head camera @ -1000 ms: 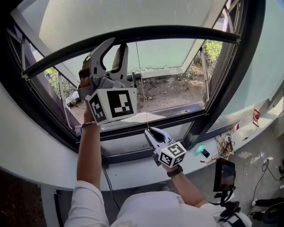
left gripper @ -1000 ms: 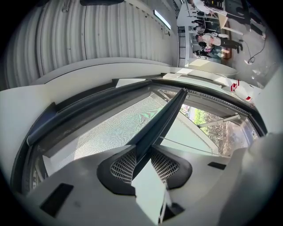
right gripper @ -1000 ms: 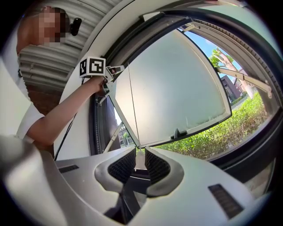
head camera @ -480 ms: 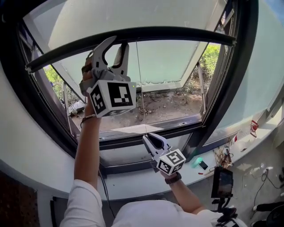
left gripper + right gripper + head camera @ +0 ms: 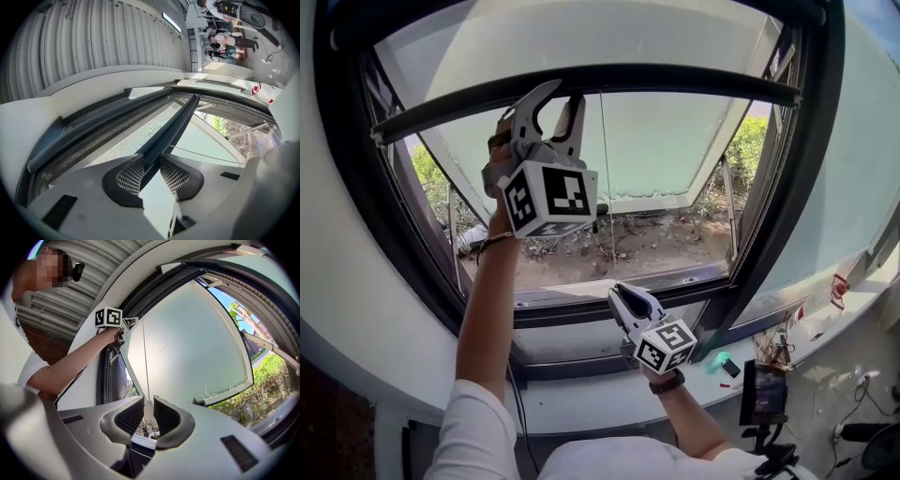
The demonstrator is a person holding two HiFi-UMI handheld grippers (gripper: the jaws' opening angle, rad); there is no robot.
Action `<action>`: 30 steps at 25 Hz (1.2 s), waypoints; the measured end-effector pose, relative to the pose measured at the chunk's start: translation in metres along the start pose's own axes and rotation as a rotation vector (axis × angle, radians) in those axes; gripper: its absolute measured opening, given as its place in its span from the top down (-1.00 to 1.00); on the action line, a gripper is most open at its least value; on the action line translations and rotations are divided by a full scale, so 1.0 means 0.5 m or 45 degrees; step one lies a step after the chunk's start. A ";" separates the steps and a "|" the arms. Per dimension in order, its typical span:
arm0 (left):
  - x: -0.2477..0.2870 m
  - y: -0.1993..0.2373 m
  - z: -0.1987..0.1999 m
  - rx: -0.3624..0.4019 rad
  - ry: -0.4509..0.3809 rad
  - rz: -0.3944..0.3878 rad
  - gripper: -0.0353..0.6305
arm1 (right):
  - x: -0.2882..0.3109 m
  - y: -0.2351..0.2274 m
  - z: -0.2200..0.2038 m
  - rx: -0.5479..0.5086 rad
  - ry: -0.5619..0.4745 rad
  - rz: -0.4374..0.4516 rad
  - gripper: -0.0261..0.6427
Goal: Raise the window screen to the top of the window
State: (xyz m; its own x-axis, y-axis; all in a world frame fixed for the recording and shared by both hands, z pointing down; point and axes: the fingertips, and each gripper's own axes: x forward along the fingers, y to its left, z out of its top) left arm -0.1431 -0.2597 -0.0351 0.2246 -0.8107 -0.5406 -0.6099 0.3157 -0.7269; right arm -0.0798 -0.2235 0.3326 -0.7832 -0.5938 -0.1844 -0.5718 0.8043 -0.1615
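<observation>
Our left gripper (image 5: 562, 98) (image 5: 151, 160) has its jaws clamped on the dark bottom bar (image 5: 694, 80) (image 5: 176, 123) of the window screen (image 5: 581, 42) (image 5: 136, 138). The bar sits high in the window frame (image 5: 361, 187), with a strip of mesh showing between it and the frame's top. Down near the frame's sill, our right gripper (image 5: 623, 298) (image 5: 147, 404) has its narrow jaws pinched on the end of the thin pull cord (image 5: 605, 178) (image 5: 143, 357) that hangs from the bar.
</observation>
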 end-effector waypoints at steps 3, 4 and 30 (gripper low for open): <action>0.013 0.020 0.010 0.002 -0.006 0.010 0.62 | 0.009 0.011 0.023 -0.052 -0.022 0.016 0.73; 0.017 0.028 0.014 0.006 -0.008 0.017 0.62 | 0.013 0.014 0.031 -0.070 -0.029 0.021 0.73; 0.125 0.190 0.103 0.037 -0.071 0.113 0.62 | 0.066 0.027 0.235 -0.287 -0.210 0.041 0.73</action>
State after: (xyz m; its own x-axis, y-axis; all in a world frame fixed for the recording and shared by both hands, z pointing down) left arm -0.1478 -0.2547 -0.1598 0.2129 -0.7506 -0.6255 -0.6074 0.3998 -0.6864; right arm -0.0848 -0.2346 0.2102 -0.7618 -0.5487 -0.3444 -0.6019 0.7960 0.0633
